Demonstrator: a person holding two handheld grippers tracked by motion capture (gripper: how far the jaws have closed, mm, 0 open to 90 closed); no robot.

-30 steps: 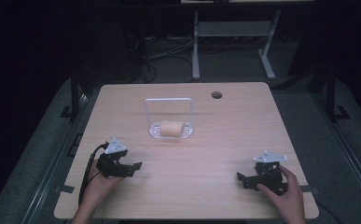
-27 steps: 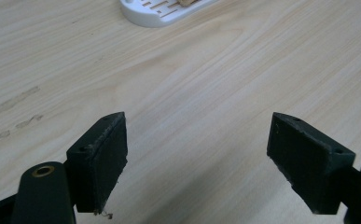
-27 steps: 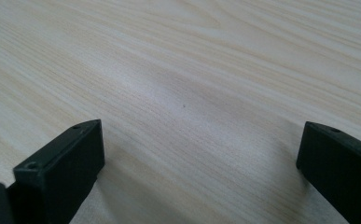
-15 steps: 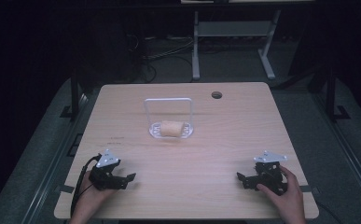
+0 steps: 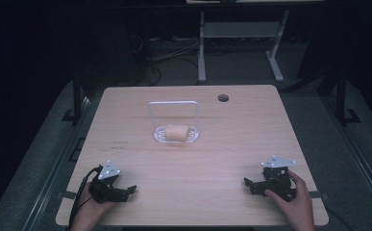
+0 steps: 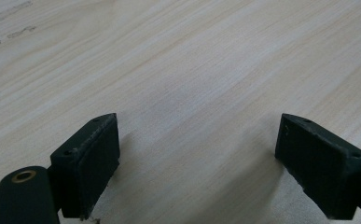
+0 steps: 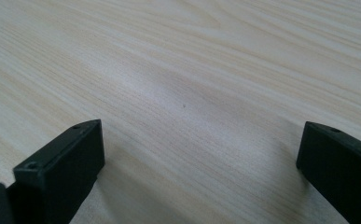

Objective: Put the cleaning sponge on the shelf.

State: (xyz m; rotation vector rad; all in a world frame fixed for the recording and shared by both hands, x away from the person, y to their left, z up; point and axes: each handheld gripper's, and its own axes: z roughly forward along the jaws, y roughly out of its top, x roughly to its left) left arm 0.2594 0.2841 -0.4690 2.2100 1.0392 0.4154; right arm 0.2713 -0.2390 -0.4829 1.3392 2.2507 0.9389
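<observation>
1. Your left gripper (image 5: 126, 191) is parked at the near left corner of the table (image 5: 231, 139); jaws spread wide with nothing between them, just bare wood grain in the left gripper view (image 6: 197, 154); your hand (image 5: 90, 211) wraps it from behind and the cable loops off toward the near edge.
2. Your right gripper (image 5: 251, 185) sits at the near right corner; same deal, jaws wide apart and empty over plain tabletop in the right gripper view (image 7: 201, 163); your other hand (image 5: 294, 204) is cupped round its back; the grey three-cornered plate (image 5: 278, 161) sits on top of it.
3. Both tools point inward toward each other along the near edge, well apart, with open wood between them; both sit low at the surface, though whether they actually touch it I can't tell.
4. Further out, the bread roll (image 5: 177, 132) lies on its side on a small clear round plate (image 5: 193, 138), roughly mid-table and a bit toward the far edge; well apart from both grippers.
5. A white wire frame (image 5: 173, 102) stands upright right behind the roll, arching over the plate's far side.
6. Past that, near the far edge and right of centre, there's a dark round cable hole (image 5: 223, 98) in the tabletop.
</observation>
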